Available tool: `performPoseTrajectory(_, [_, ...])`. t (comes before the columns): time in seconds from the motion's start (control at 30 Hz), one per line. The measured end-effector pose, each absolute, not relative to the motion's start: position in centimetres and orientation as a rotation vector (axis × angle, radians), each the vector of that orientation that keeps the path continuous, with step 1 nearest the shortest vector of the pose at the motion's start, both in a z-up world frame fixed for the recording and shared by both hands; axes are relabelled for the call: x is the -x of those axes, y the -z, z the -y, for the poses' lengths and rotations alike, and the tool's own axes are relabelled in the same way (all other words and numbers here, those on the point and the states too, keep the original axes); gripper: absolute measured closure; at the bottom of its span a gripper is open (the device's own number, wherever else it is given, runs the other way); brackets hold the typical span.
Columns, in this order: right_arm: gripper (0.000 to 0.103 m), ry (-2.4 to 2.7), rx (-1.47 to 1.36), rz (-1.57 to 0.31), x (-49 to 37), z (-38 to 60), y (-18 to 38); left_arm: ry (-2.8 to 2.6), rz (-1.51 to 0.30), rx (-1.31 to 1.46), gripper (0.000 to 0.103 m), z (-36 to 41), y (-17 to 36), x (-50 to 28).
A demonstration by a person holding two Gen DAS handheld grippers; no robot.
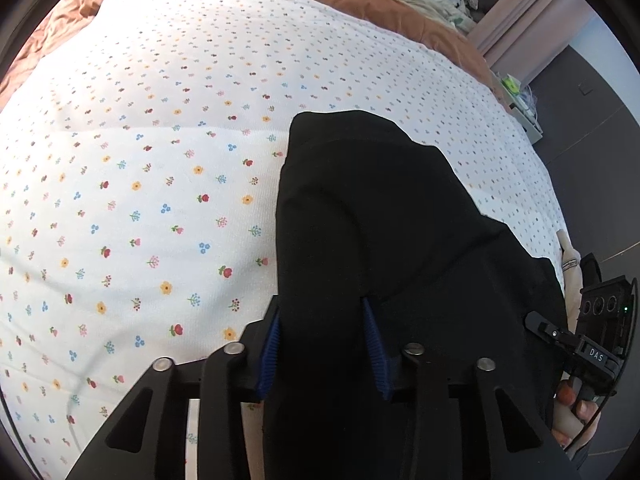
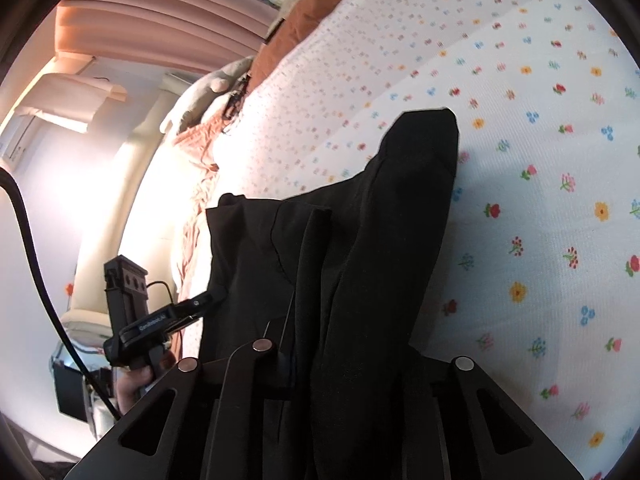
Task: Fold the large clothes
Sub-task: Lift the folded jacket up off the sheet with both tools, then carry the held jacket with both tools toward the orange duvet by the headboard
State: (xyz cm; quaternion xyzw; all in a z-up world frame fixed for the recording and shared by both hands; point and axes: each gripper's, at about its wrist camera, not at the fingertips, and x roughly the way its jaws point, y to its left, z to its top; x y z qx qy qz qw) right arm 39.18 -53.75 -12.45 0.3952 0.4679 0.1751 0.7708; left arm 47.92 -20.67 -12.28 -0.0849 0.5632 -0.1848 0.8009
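Left hand-held gripper [image 1: 324,344]: blue ribbed pads [image 1: 374,350] sit apart w/ the black woven fabric garment [image 1: 380,220] bunched between them, cloth draping over the front of the tool; looks clamped on the cloth, though pad contact is mostly hidden. Right hand-held gripper [image 2: 304,352]: fingers buried under folds of the same garment [image 2: 360,240], so can't tell how its jaws stand; cloth hangs over and past it.

Readable text: white "DAS" on the black body of the right tool [image 1: 592,354], seen at the edge of the left wrist view. A small white label on the left tool [image 2: 160,324] in the right wrist view, approx. "GenRobot.AI", too small to be sure.

Garment stretches fwd from both tools out over the white bed cover w/ small coloured flower print [image 1: 160,160], far end resting on it. Beyond: rust-brown bedspread [image 1: 360,4], pink pleated curtain [image 2: 160,12].
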Motion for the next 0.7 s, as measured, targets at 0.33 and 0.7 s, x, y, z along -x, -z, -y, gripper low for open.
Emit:
performPoseTrajectory(0.33, [0.087, -0.363, -0.763, -0.927, -37.8, 51.6, 7.5, 0.429, -1.067, 0.259, 0.078, 18.5, 8.8, -45.0])
performPoseTrajectory(0.7, [0.087, -0.339, -0.719, -0.766, -32.7, 49.3, 1.7, 0.499, -0.944, 0.328, 0.080, 15.6, 3.9, -40.3])
